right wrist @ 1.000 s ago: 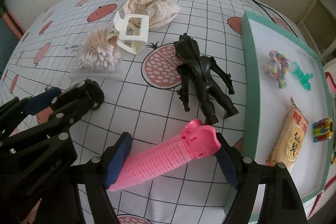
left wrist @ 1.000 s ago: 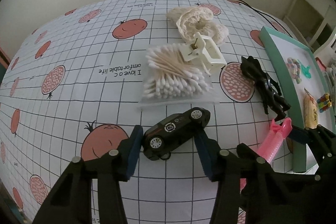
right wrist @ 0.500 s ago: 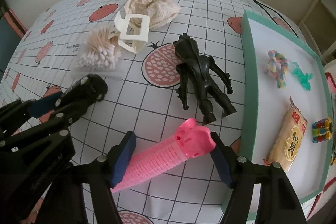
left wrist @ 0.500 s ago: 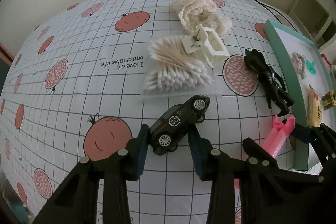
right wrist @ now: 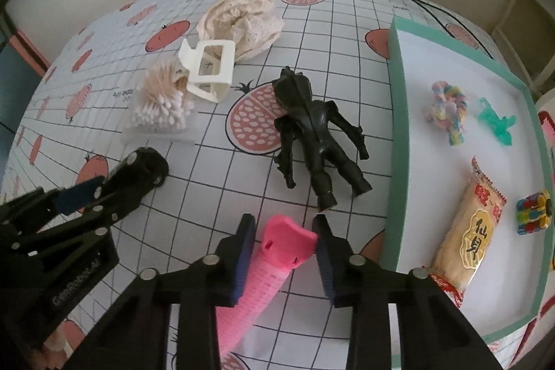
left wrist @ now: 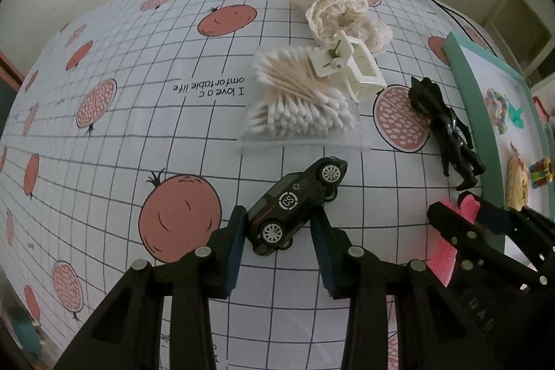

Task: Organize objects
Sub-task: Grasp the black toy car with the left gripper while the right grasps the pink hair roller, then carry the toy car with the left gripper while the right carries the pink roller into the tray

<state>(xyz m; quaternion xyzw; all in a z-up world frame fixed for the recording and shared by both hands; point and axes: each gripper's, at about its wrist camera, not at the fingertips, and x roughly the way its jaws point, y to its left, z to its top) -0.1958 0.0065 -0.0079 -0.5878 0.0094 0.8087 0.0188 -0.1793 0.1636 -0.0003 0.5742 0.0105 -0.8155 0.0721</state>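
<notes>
left gripper (left wrist: 279,233): jaws clamped on black toy car (left wrist: 297,198), lower centre
right gripper (right wrist: 282,243): jaws clamped on pink comb (right wrist: 269,269), lower centre
tray (right wrist: 395,113): right edge

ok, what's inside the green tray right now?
Inside the green tray: a multicolour braided piece, a teal figurine, a snack packet and a small multicolour toy. The near corner of the tray is hidden behind the right hand-held gripper.

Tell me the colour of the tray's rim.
Green rim, white inside; clearest in the right wrist view.
</notes>
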